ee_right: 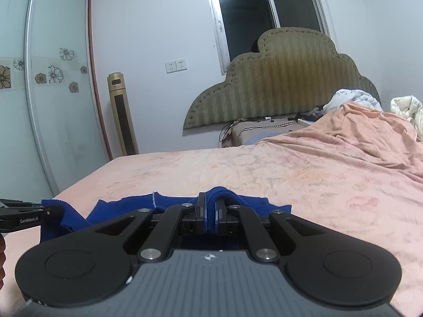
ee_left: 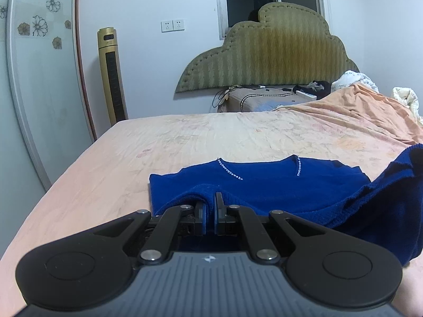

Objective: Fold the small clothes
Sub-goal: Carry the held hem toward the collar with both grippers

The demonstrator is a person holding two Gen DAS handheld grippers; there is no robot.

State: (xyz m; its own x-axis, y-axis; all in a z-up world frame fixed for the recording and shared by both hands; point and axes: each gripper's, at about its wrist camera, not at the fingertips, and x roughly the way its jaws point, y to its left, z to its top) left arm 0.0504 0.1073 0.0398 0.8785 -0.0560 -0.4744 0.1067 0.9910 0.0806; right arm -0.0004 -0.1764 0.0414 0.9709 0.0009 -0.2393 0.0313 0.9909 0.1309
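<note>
A blue knit top [ee_left: 264, 185] with a rhinestone-trimmed neckline lies on the pink bed sheet [ee_left: 185, 137]. My left gripper [ee_left: 210, 200] is shut on a fold of its near hem, lifted slightly off the sheet. In the right wrist view the same blue top [ee_right: 127, 206] shows, and my right gripper [ee_right: 210, 200] is shut on another bunched fold of it. The left gripper [ee_right: 50, 212] reaches in from the left edge there, holding the cloth's other end. A lifted part of the top hangs at the right of the left wrist view.
A green padded headboard [ee_left: 269, 52] leans on the far wall below a dark window [ee_right: 264, 13]. A gold tower fan [ee_left: 112, 74] stands by the wardrobe door [ee_left: 39, 79]. Rumpled bedding [ee_right: 357, 132] and a white quilt [ee_right: 407, 111] pile up at the right.
</note>
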